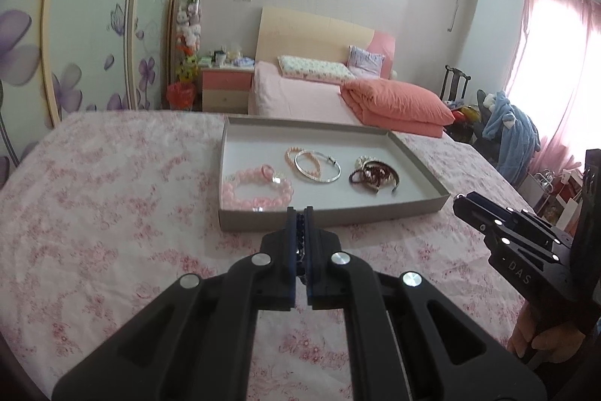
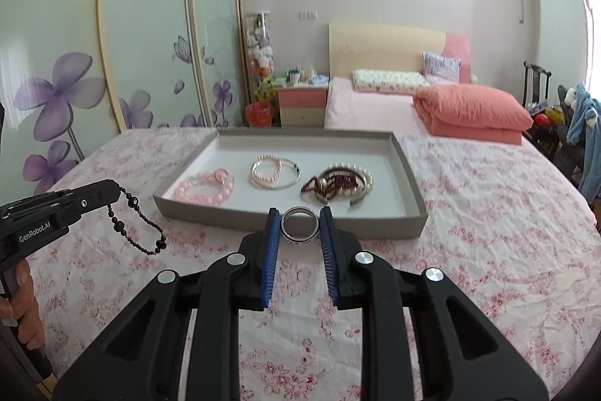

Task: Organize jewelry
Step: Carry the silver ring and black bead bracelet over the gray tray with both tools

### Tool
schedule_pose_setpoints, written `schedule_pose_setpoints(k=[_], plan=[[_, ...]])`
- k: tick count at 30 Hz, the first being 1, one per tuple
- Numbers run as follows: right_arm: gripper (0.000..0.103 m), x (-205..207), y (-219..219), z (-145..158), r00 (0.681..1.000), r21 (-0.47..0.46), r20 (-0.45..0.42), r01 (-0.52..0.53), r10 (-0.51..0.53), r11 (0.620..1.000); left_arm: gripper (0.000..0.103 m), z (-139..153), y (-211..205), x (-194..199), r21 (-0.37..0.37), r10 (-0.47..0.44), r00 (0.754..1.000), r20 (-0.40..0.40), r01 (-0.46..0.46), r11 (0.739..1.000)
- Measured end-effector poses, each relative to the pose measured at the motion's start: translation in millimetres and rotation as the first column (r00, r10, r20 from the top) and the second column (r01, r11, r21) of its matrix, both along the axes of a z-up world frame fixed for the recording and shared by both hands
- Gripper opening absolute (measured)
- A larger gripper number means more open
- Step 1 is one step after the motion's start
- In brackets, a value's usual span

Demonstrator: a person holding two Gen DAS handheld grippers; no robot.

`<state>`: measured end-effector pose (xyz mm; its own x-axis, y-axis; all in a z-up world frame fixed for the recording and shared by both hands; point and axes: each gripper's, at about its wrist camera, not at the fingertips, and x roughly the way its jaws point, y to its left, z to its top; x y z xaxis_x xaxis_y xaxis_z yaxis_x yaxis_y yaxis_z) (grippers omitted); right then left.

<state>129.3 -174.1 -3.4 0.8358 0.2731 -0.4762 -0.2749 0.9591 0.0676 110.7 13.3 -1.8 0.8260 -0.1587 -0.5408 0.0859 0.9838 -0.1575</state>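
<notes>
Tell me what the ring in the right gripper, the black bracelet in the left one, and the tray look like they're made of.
Ring: probably polished metal; silvery shine with a dark band.
Black bracelet: glossy faceted beads, glass or plastic, can't tell which.
Tray: likely cardboard; matte grey outside, white inside, thin folded walls.

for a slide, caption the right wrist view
Right gripper holds a silver ring before the jewelry tray; left gripper dangles a black bead bracelet.

Tray (image 2: 409, 175) right third bare; rim wall around.
</notes>
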Motion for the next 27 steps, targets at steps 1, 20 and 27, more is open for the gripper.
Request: schedule_pose_setpoints(k=[1,20,27], plan=[[0.023,-1.0,-0.2,1.6,1.000,0.001,0.011,0.002,-0.002,1.000,0.005,2.2,-1.1,-0.9,0.007,0.001,1.000,0.009,-0.001,1.000],[0.023,-14.1,-8.6,41.9,0.972,0.017,0.228,0.063,-0.065,0.998,0.005,35.4,-33.8,-14.0,0.134,-0.002,0.983,0.184,-0.023,0.991],[0.023,-9.3,-9.4,48.7,0.961,0.017,0.265,0.080,-0.082,0.997,0.005,38.3,-39.5,-7.6,0.151,0.005,0.977,0.215,-0.038,0.988]])
